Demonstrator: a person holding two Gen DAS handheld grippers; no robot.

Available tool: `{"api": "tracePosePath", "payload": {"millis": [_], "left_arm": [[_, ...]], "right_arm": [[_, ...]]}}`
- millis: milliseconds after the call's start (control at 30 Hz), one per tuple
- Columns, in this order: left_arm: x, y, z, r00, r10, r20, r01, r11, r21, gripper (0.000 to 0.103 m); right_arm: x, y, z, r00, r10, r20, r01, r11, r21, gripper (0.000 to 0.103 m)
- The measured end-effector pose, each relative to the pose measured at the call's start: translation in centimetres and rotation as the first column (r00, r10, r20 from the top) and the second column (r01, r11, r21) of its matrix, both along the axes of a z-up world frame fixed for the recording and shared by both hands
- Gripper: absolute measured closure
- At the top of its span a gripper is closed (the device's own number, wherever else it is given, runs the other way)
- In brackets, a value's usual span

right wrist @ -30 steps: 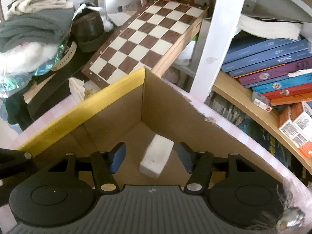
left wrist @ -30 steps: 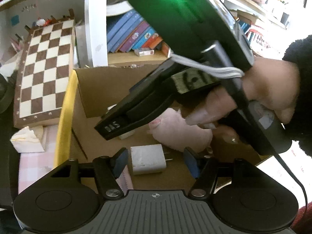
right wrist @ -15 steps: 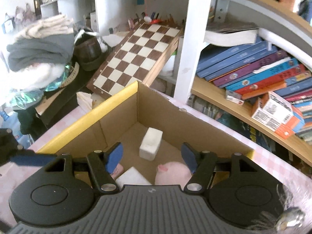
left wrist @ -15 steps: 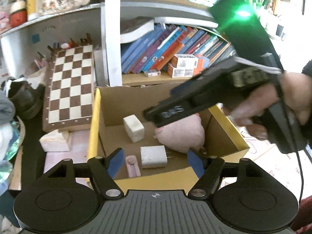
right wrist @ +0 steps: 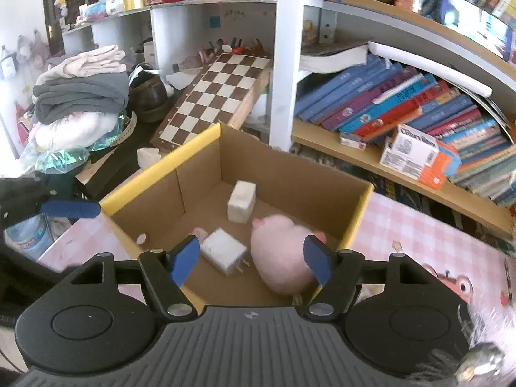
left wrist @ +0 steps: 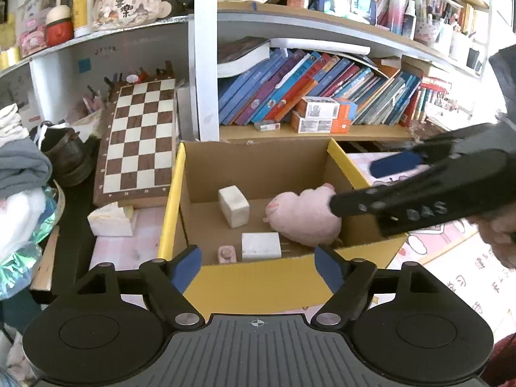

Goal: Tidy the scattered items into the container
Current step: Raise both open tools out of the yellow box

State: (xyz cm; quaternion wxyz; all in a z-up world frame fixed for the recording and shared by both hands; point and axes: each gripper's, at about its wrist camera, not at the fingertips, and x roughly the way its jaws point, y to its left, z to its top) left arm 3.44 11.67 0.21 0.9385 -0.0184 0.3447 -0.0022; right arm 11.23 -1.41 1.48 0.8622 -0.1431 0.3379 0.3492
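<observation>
Box (left wrist: 245, 287) holding pink plush (left wrist: 303, 219), white charger (left wrist: 260, 245), white block (left wrist: 233, 205). Left gripper (left wrist: 256, 267) and right gripper (right wrist: 250, 259) both spread wide, gripping nothing, above box.

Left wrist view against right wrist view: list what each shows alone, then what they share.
Only the left wrist view: the right gripper reaching in from the right, open. Only the right wrist view: the folded grey blanket pile. Both: the yellow-rimmed cardboard box holding the pink plush pig, the white charger plug and the white foam block.
</observation>
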Motion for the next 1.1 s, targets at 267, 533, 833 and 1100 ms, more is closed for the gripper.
{"api": "tracePosePath", "payload": {"millis": [267, 533, 833, 1100], "left_arm": [[-0.5, -1.5, -0.2, 1.0, 0.025, -0.003, -0.025, 0.999, 0.037, 0.018], [-0.5, -3.3, -0.8, 0.998, 0.049, -0.026, -0.046, 0.996, 0.075, 0.014], [-0.4, -5.6, -1.0, 0.997, 0.059, -0.043, -0.054, 0.992, 0.111, 0.01], [-0.2, -7.7, -1.3, 0.995, 0.084, -0.062, -0.076, 0.989, 0.128, 0.009]], "right_arm": [[-2.5, -3.5, -1.2, 0.999, -0.05, -0.006, 0.05, 0.999, -0.009, 0.023], [-3.7, -6.3, -3.0, 0.994, -0.101, -0.035, 0.099, 0.994, -0.041, 0.011], [-3.9, -9.1, -3.9, 0.988, -0.148, -0.05, 0.147, 0.989, -0.029, 0.006], [-3.2, -11.3, -4.6, 0.985, -0.155, -0.074, 0.154, 0.988, -0.025, 0.006]]}}
